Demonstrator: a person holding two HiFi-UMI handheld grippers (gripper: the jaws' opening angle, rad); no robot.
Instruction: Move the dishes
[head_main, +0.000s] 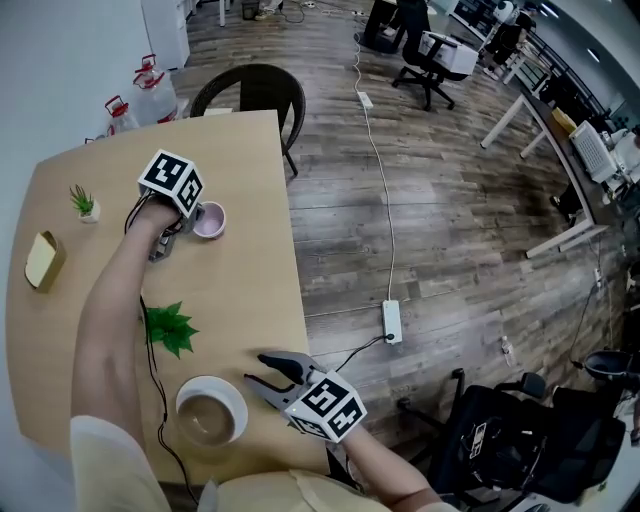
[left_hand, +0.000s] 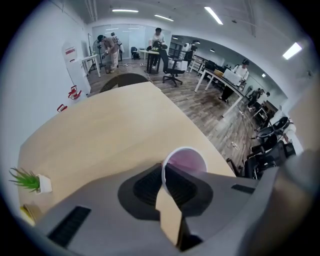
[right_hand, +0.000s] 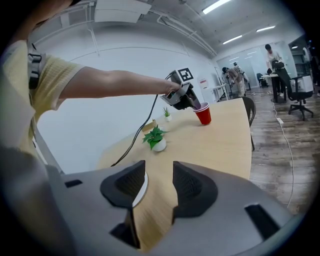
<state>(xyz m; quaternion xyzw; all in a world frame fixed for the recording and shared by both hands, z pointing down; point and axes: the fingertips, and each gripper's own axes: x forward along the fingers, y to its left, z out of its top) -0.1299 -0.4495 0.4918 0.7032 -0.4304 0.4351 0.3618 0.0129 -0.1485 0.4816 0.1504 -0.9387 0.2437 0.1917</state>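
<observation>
A red cup with a pale pink inside (head_main: 210, 220) stands near the right side of the wooden table (head_main: 250, 270). My left gripper (head_main: 195, 214) is shut on its rim; in the left gripper view the jaws pinch the cup's white rim (left_hand: 163, 170) at its near wall. A white bowl with a brownish inside (head_main: 212, 410) sits at the table's near edge. My right gripper (head_main: 258, 368) is open just to the bowl's right. In the right gripper view the bowl's rim (right_hand: 141, 187) shows beside the left jaw, apart from the gripper (right_hand: 159, 175), and the cup (right_hand: 203, 114) is far ahead.
A leafy green plant (head_main: 168, 328) stands between bowl and cup, with a cable running past it. A small potted plant (head_main: 84, 203) and a yellowish block (head_main: 42, 260) lie at the left. A dark chair (head_main: 250, 90) is at the far end. The table's right edge drops to the floor.
</observation>
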